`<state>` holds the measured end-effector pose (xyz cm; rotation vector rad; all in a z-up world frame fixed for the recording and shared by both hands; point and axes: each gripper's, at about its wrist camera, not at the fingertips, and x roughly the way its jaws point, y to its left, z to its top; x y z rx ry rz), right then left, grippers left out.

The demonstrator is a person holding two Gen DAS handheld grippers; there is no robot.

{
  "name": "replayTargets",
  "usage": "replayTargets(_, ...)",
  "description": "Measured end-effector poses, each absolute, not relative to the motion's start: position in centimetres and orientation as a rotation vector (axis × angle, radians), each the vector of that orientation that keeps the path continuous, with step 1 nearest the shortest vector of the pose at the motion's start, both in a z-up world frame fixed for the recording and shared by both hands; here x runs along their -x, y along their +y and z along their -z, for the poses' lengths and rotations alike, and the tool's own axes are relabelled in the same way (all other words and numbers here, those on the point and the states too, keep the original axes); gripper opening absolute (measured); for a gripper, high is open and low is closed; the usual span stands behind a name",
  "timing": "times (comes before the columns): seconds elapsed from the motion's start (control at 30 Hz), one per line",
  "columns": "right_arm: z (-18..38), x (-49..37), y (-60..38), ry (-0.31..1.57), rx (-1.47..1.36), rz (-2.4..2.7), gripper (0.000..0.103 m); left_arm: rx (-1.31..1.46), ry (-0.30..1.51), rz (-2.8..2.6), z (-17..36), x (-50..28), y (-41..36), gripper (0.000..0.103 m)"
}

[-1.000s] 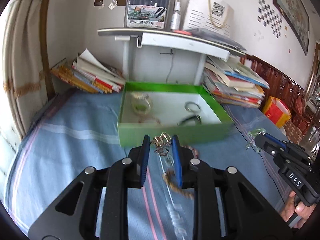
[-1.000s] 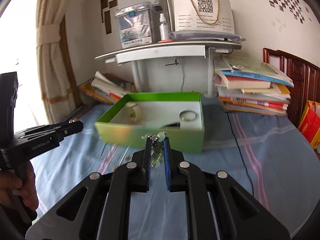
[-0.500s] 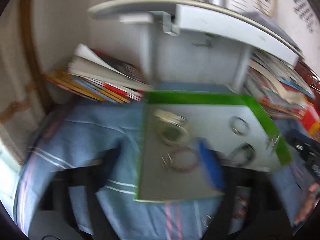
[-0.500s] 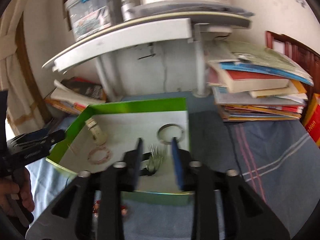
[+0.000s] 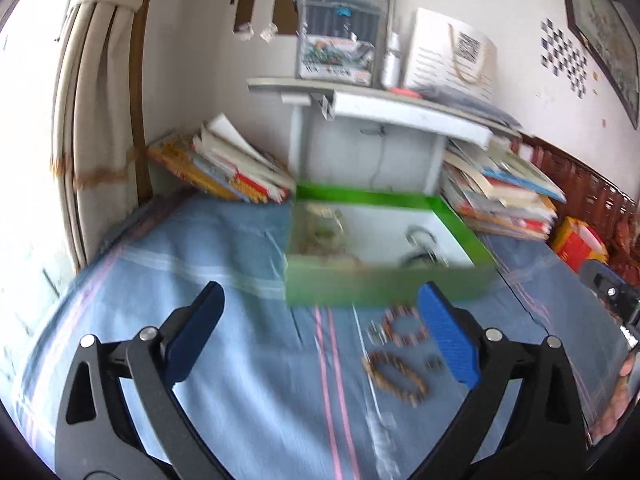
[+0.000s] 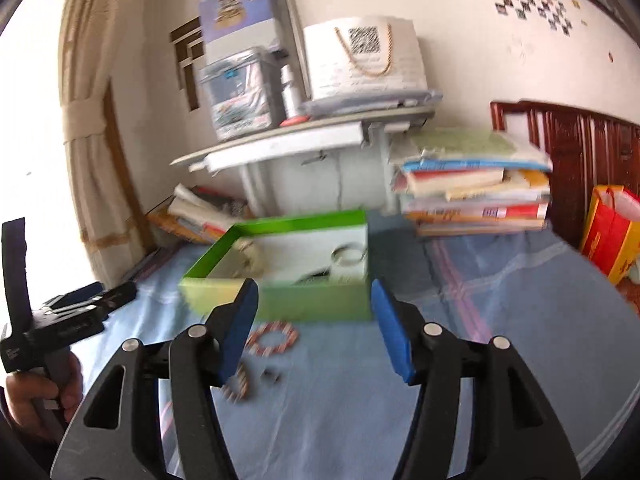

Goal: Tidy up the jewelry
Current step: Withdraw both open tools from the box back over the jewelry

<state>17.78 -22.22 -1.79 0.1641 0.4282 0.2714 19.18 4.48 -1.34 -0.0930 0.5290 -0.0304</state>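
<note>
On blue cloth — green box, bracelets

A green box with white inside is set on blue cloth striped pink and white.

Lived-in home room, likely bedroom or study. Blue striped cloth over the work surface, tied beige curtain at a bright window, untidy stacks of books, carved dark-red wooden headboard, small white shelf-desk.
</note>
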Motion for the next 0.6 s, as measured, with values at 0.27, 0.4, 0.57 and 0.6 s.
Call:
replayTargets(0.27, 5.7, -12.6, -19.2, 0.5, -0.132, -0.318, 0.058, 0.075, 0.605, 0.052, 5.2, -13.7, 2.7, 0.097)
replayTargets(0.4, 6.9, -11.1, -18.9, 0.523, -0.137, -0.328, 0.058, 0.064, 0.624, 0.067, 6.6, -11.9, 2.1, 0.097)
replayTargets(0.57, 7.4, -9.9, -18.9, 0.521, -0.137, -0.326, 0.058, 0.064, 0.629, 0.066, 6.8, -11.1, 2.0, 0.097)
replayTargets(0.6, 7.4, -9.7, -19.0, 0.519, -0.14, -0.325, 0.058, 0.063, 0.626, 0.067, 6.7, -11.0, 2.0, 0.097)
